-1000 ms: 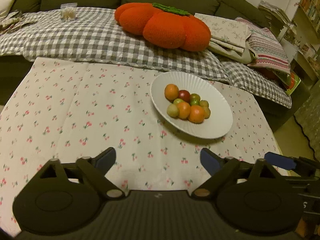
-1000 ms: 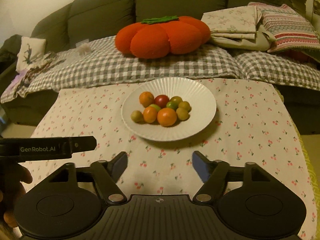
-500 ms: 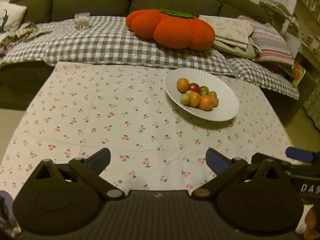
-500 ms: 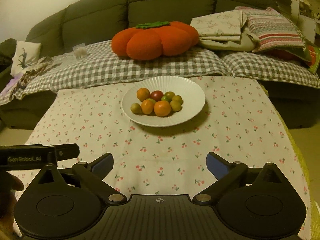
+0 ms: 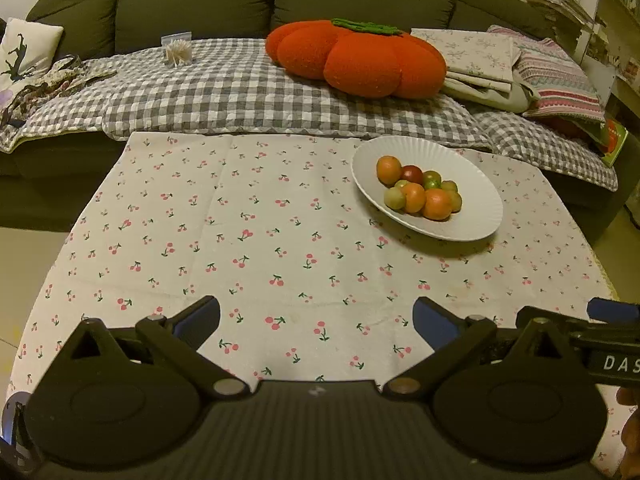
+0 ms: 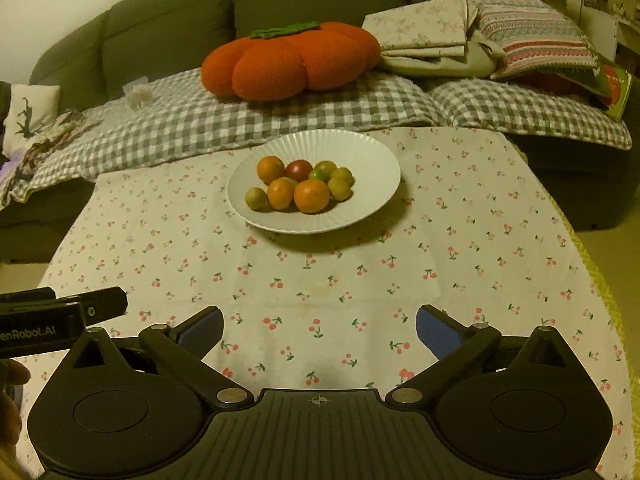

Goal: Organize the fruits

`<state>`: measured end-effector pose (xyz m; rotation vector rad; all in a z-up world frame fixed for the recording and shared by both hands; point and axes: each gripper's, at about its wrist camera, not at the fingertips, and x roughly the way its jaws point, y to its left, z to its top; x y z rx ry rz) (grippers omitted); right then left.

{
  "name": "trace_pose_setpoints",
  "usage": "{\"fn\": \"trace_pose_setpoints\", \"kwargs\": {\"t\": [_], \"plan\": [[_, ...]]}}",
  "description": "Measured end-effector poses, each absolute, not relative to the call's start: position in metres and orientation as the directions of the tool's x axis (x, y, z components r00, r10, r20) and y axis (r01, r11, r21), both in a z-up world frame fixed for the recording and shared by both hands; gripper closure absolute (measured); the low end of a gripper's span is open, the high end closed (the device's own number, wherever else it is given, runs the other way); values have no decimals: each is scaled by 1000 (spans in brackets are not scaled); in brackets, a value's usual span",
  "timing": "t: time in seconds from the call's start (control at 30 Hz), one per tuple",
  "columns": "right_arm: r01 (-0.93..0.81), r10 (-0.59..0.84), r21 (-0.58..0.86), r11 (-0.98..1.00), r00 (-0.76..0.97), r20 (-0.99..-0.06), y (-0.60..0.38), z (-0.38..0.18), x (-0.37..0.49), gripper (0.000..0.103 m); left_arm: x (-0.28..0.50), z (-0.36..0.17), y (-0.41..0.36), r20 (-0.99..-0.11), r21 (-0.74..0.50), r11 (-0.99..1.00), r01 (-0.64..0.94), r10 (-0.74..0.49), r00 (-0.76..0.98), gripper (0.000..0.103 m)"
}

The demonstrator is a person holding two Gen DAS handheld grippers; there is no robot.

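Behind everything runs a dark green sofa [image 5: 200, 4], its seat draped in a grey checked blanket [image 5: 240, 92] that carries an orange pumpkin-shaped cushion [image 5: 356, 58] and folded linens [image 5: 480, 60]. In front of it my counter [image 5: 240, 240] lies under a cherry-print cloth. On that cloth, toward the far edge, sits a white ribbed plate [image 6: 360, 152], and the fruits [image 6: 304, 186] are piled together at its middle: small orange, green and one dark red, touching one another. My left tongs [image 5: 316, 318] and right tongs [image 6: 320, 326] hover over the near edge of the cloth, well apart from the plate. Both have just been spreading and now stand wide and released, only cloth between their blue pads.
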<state>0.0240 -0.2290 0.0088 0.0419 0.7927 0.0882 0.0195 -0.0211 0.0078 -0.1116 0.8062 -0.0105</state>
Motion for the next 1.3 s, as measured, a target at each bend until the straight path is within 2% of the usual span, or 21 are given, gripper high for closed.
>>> {"fn": "trace_pose_setpoints", "kwargs": {"t": [1.3], "plan": [[-68,89,58,996,689,-720,-228,4,27,0,20,3,-30,-724,-80,997,21,-72,686,1]]}}
